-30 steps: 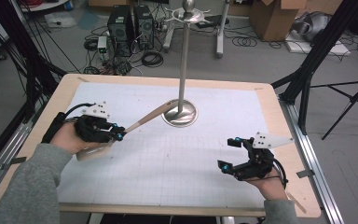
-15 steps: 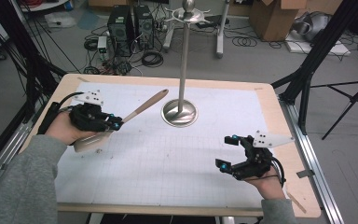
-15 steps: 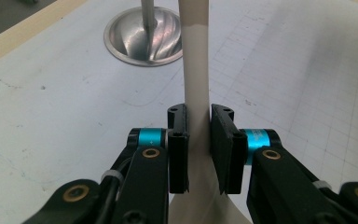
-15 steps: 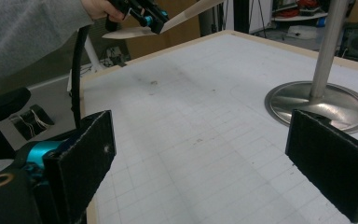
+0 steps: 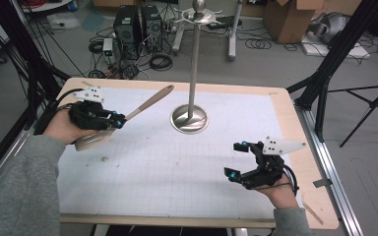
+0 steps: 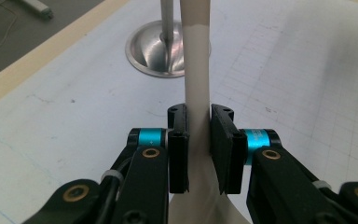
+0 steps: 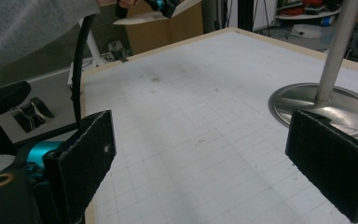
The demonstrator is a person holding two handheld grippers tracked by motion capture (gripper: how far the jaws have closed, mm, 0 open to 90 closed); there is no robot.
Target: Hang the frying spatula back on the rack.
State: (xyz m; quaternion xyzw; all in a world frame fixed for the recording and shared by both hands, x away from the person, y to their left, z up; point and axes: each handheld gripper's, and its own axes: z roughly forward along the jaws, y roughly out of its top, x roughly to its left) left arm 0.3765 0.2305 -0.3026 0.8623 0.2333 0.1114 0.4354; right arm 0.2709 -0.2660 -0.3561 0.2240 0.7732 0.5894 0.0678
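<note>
The bench point(image 5: 285, 105) has a pale wooden border and is covered by a white gridded mat point(image 5: 177, 162), marked with a few faint smudges near its left side. On the far middle of the mat stands a metal stand point(image 5: 193, 73): a round shiny base point(image 5: 189, 119) with a tall thin pole rising to a hooked top with a knob.

At the left, the left gripper point(image 5: 109, 119) is raised above the mat's near-left part, its jaws clenched on the narrow neck of a wooden spatula point(image 5: 150, 102). The spatula's handle slants up and away toward the stand without touching it; its broad blade hangs back below the hand. In the left gripper view the spatula point(image 6: 196, 60) runs straight between the two black pads, with the stand's base beyond it.

The right gripper point(image 5: 238, 160) hovers over the near-right part of the mat, well apart from the stand, jaws released and wide with nothing between them.

Behind the bench the grey floor carries two black computer towers point(image 5: 138, 22), coiled cables, cardboard boxes point(image 5: 288, 17) and black tripod legs point(image 5: 374, 105) at the right
</note>
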